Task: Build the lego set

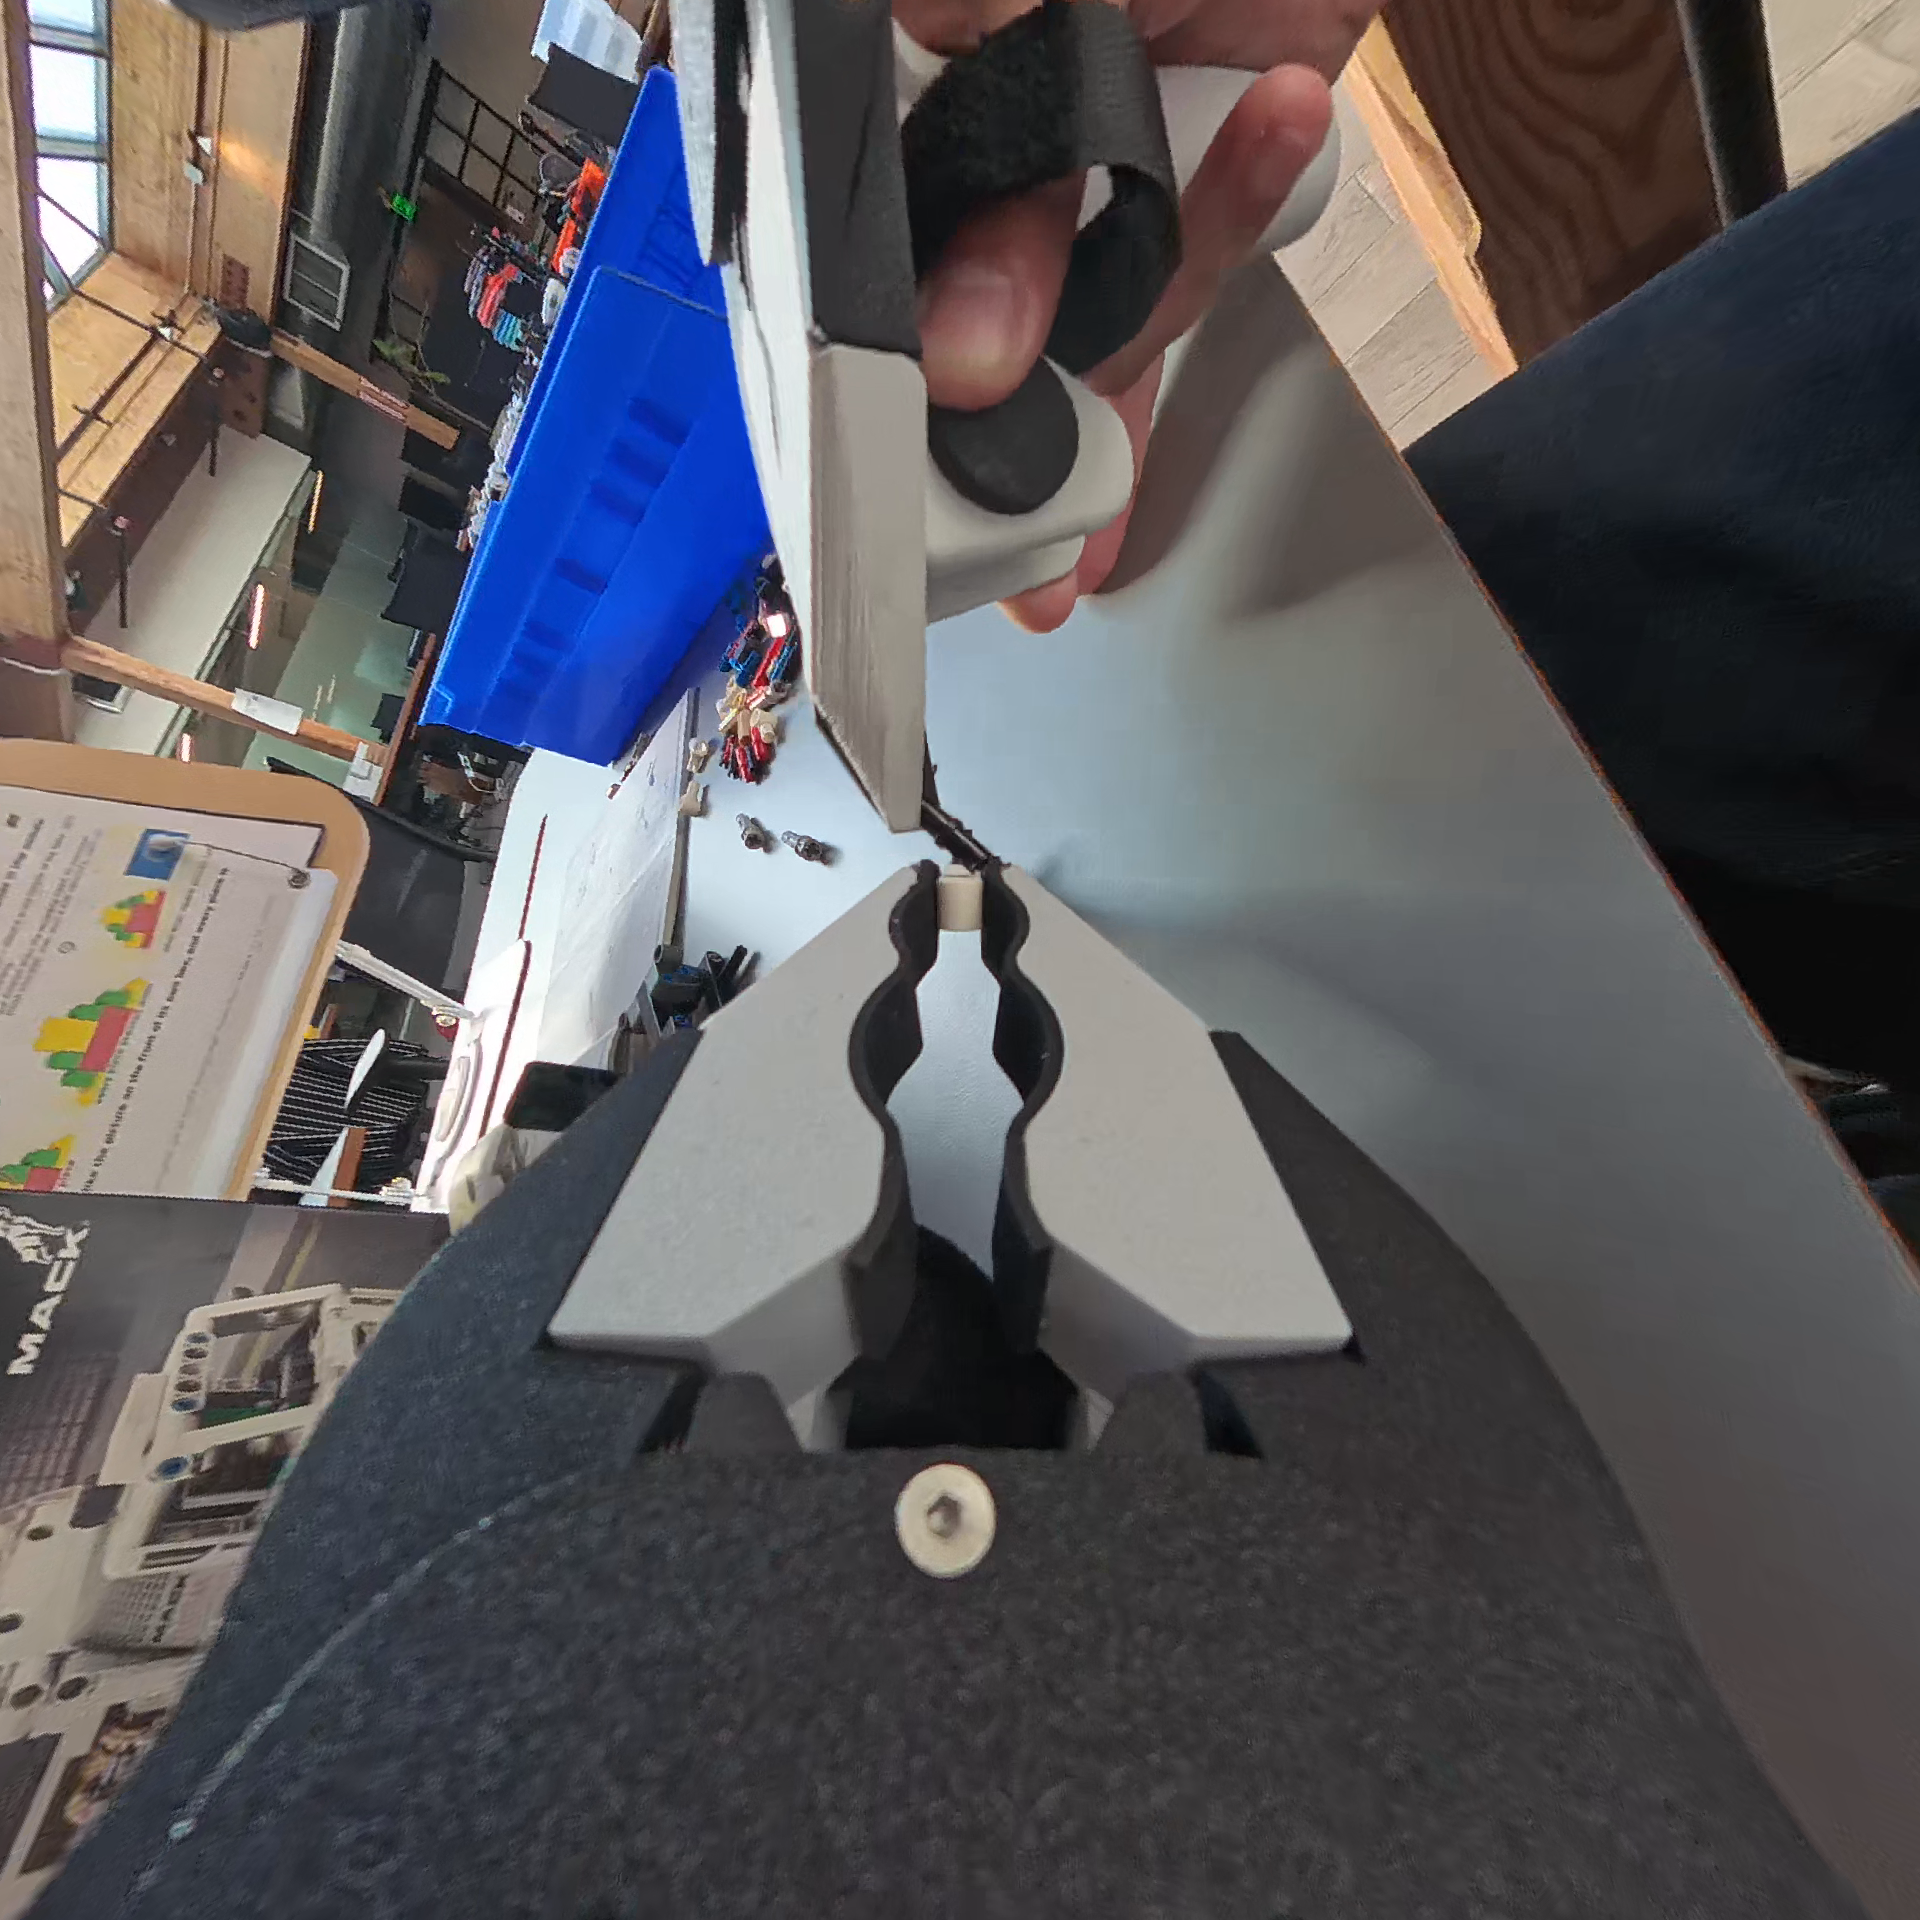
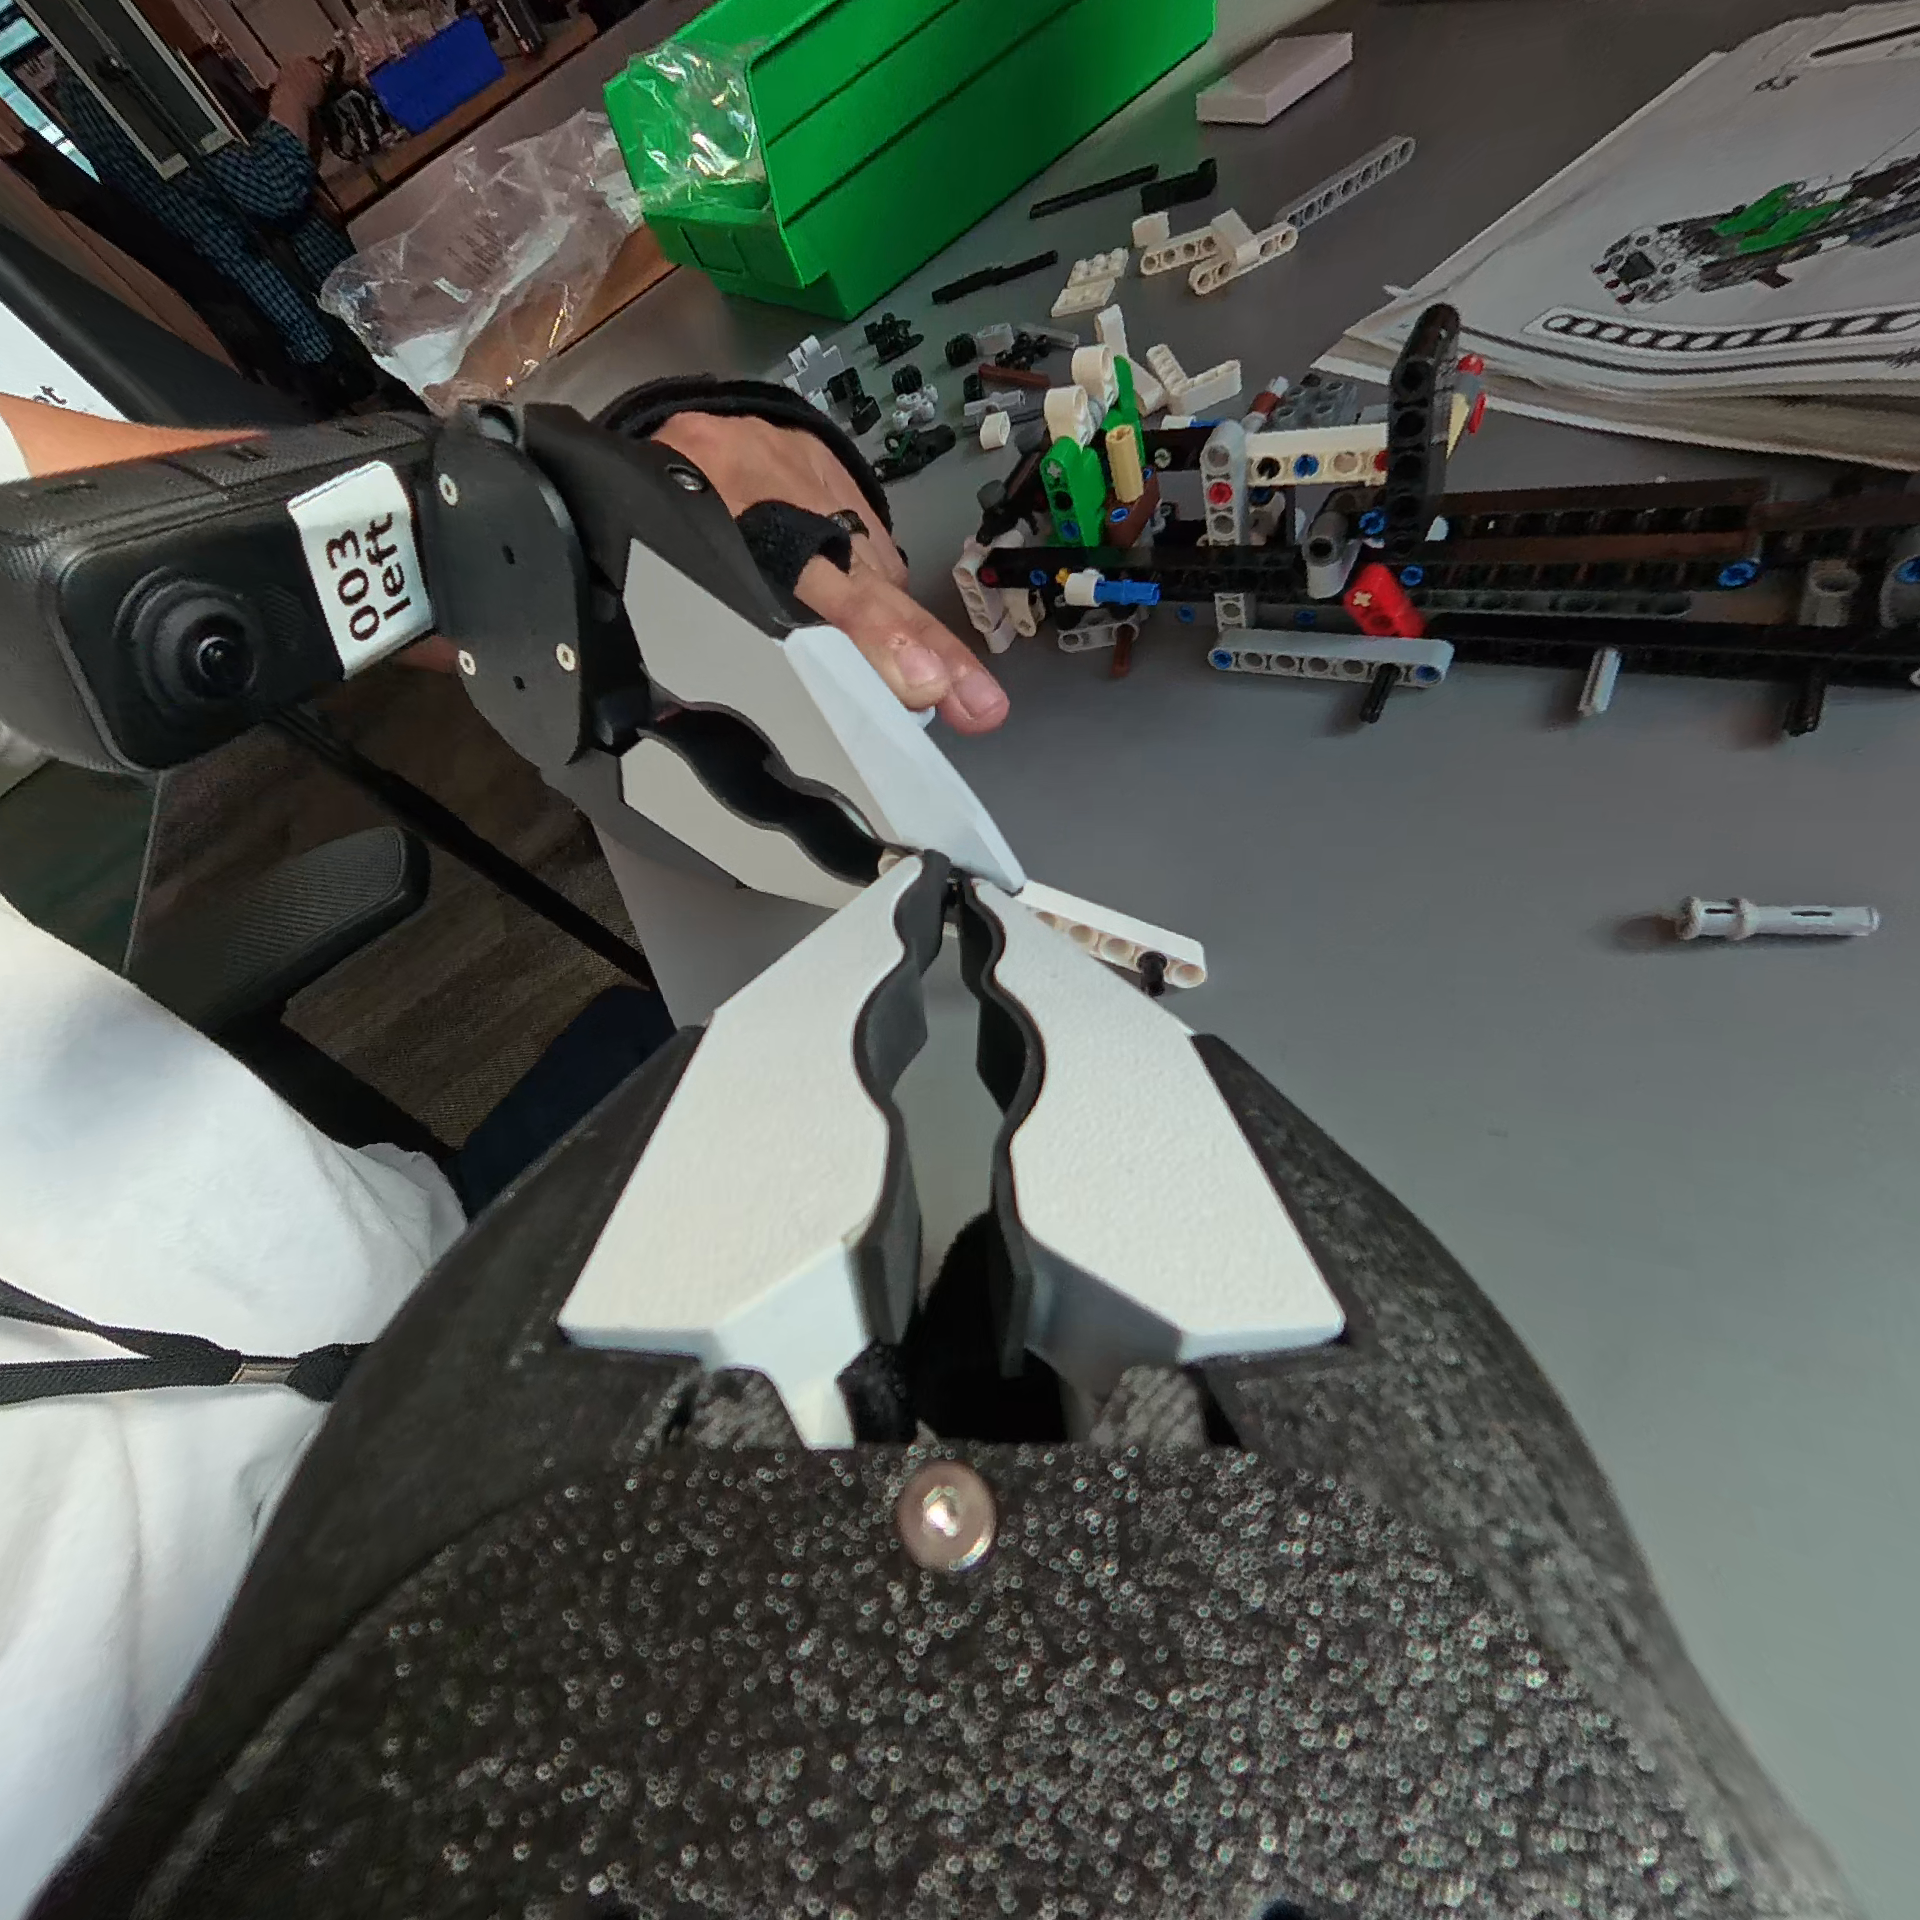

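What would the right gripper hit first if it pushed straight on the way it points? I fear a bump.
Almost at once the left gripper: its tip sits right at the right gripper, with the white beam it holds just beyond. Depth is hard to judge, but they look nearly touching.

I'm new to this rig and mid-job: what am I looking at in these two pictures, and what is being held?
There is no robot arm here. A person holds a pair of tongs in each hand, and each pair carries a camera looking along its two fingers. One picture comes from the left tongs, the other from the right tongs; each also shows the other tool. The left tongs are shut on a white beam with holes, seen end-on in their own view. The right tongs pinch a small black piece right at the beam's end. On the grey table lie a half-built model, loose parts, a green box and an instruction booklet.
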Demonstrator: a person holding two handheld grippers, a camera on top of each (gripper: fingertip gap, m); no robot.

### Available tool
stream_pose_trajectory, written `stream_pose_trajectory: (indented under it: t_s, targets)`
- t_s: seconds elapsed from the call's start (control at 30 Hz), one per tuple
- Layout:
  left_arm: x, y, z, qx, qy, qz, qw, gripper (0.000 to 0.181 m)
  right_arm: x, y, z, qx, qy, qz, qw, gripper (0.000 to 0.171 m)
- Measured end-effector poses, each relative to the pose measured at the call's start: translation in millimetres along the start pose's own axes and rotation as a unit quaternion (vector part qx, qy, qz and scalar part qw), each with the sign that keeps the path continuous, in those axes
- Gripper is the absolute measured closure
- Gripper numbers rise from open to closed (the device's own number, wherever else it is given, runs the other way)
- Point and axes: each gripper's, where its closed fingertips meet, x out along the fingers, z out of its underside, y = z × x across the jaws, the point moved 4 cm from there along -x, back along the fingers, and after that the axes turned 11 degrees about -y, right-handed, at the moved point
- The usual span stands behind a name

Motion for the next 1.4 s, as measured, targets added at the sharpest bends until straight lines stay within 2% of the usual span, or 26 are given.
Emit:
stream_pose_trajectory:
  t_s: [0.17,0.3,0.37,1.03,1.4]
  targets:
    - [-1.6,-9.4,1.7,-0.096,0.013,0.051,0.994,0.175,-3.6,-3.6,-9.5,-0.022,0.064,0.033,0.997,0.169]
    - [-2.3,-18.4,5.4,-0.153,0.019,0.074,0.985,0.175,-1.5,-4.2,-15.8,-0.017,0.082,0.055,0.995,0.169]
    - [-3.5,-19.3,4.5,-0.157,0.025,0.075,0.984,0.175,-2.8,-0.6,-18.3,-0.011,0.088,0.073,0.993,0.169]
    - [-5.1,-29.9,6.8,-0.199,0.035,0.074,0.977,0.175,-1.7,-0.4,-25.3,0.065,0.145,0.032,0.987,0.169]
    - [-8.1,-35.9,7.1,-0.226,0.049,0.077,0.97,0.175,-1.6,-0.3,-29.0,0.079,0.174,0.038,0.981,0.169]
